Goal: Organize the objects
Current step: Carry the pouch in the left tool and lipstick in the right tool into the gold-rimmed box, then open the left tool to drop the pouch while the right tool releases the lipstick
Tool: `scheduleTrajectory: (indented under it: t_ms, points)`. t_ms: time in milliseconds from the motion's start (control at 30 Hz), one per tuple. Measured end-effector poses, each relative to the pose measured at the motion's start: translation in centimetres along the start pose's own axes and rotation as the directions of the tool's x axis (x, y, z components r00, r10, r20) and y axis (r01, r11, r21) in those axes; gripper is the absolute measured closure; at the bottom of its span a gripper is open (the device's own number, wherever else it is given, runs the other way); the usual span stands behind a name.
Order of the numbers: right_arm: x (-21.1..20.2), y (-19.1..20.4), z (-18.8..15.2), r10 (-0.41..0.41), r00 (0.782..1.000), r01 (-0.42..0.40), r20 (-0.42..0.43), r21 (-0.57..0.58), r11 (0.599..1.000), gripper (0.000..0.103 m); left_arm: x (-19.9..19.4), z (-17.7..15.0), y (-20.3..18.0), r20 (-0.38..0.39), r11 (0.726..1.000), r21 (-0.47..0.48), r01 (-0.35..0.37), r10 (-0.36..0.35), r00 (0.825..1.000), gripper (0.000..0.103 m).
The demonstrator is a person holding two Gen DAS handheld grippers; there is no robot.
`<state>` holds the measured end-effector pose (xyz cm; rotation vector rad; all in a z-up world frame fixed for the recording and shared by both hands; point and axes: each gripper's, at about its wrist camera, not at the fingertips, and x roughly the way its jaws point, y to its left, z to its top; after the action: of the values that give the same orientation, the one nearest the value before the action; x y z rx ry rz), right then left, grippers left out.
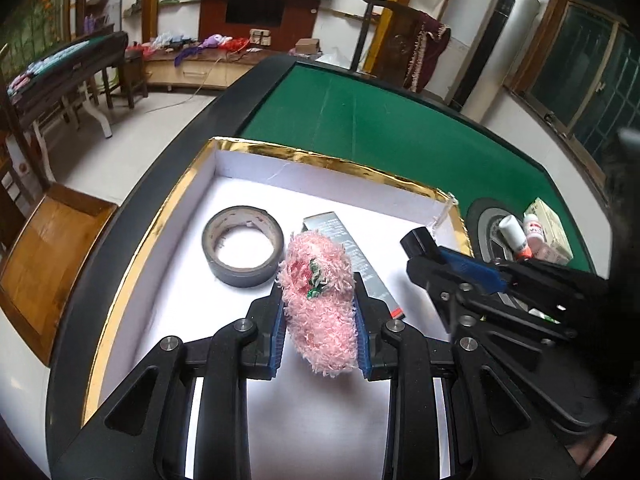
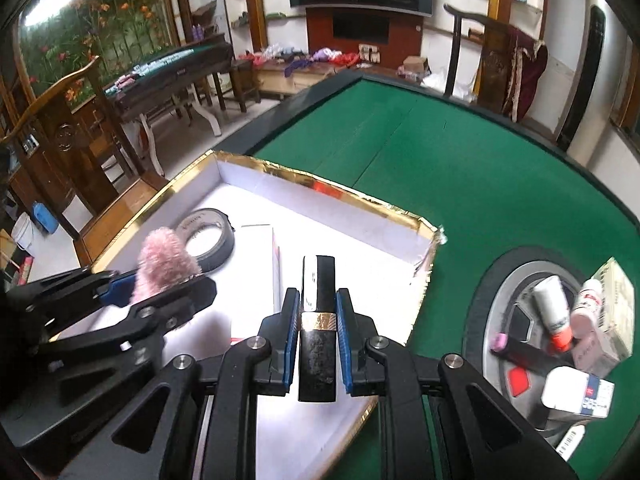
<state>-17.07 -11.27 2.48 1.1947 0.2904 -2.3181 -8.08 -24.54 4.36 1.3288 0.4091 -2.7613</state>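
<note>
Green felt table, dark rim, runs out ahead of both claws; white tray with gold foil edge sits on it, directly under and ahead of both sets of fingers, its far wall well beyond the tips.

Round metal hub set into the felt, right of the right gripper; small clutter on it: white tube with red cap, pale carton, white box with blue print; all outside the tray.

Left gripper: jaws partly closed, blue pads pressed on both sides of a pink fluffy plush piece with a green-and-red patch on its face; plush is clamped and sticks out past the tips, over the tray floor.

Right gripper: jaws nearly shut, pinching a slim black case with a gold band, lipstick-like; case stands lengthwise between the pads, far end poking out ahead of the tips over the tray; from the left wrist view this claw sits just right of the left one, angled in toward the tray.

Inside the tray: grey tape roll lying flat, ahead and left of the left gripper, near the plush but contact unclear; flat narrow box with printed text lying behind the plush, ahead of the left claw's right finger, ahead and left of the right claw.
</note>
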Motion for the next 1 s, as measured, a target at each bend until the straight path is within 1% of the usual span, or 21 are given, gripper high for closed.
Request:
scheduleTrajectory:
  t_ms: [167,333,467,500,633,700,767,833,900,1000]
  points:
    - [1.8,0.3,0.2,-0.013,1.0,0.013,-0.029,-0.005,1.0,0.087,0.7,-0.2,0.2,-0.036,1.0,-0.022,0.001,-0.001,0.999,0.075]
    - [2.8,0.1,0.2,-0.027,0.999,0.027,-0.047,-0.002,1.0,0.087,0.8,0.0,0.7,-0.041,0.999,-0.037,-0.006,0.004,0.999,0.075]
    - [3.2,0.2,0.1,-0.021,0.998,0.021,-0.053,-0.001,1.0,0.086,0.9,0.1,0.4,-0.049,1.0,-0.024,-0.017,0.015,0.999,0.075]
    - [3.2,0.2,0.1,-0.03,0.998,0.03,-0.05,-0.005,1.0,0.086,0.9,0.1,0.5,-0.051,1.0,-0.027,-0.015,0.013,0.999,0.075]
    - [3.1,0.3,0.3,-0.031,0.998,0.031,-0.057,-0.006,0.999,0.086,1.1,0.1,0.8,-0.063,0.999,-0.05,-0.015,0.012,0.998,0.071]
    - [2.9,0.3,0.2,-0.035,0.998,0.034,-0.057,-0.01,0.999,0.086,1.2,0.1,1.1,-0.071,0.998,-0.069,-0.012,0.008,0.997,0.065]
    - [2.7,0.3,0.2,-0.049,0.998,0.048,-0.049,-0.011,0.999,0.086,1.4,0.3,1.1,-0.067,0.997,-0.081,-0.013,0.008,0.998,0.057]
    - [2.4,0.2,0.3,-0.044,0.998,0.044,-0.042,-0.004,0.999,0.086,1.3,0.3,1.3,-0.062,0.996,-0.094,-0.011,0.005,0.998,0.051]
    - [2.0,0.1,0.4,-0.04,0.999,0.04,-0.035,0.001,0.999,0.086,1.0,0.3,1.4,-0.047,0.994,-0.109,0.018,-0.024,0.999,0.05]
    - [0.5,-0.2,0.1,-0.031,0.999,0.031,-0.008,0.012,0.999,0.086,0.3,0.4,1.0,-0.018,0.993,-0.102,0.055,-0.057,0.998,0.05]
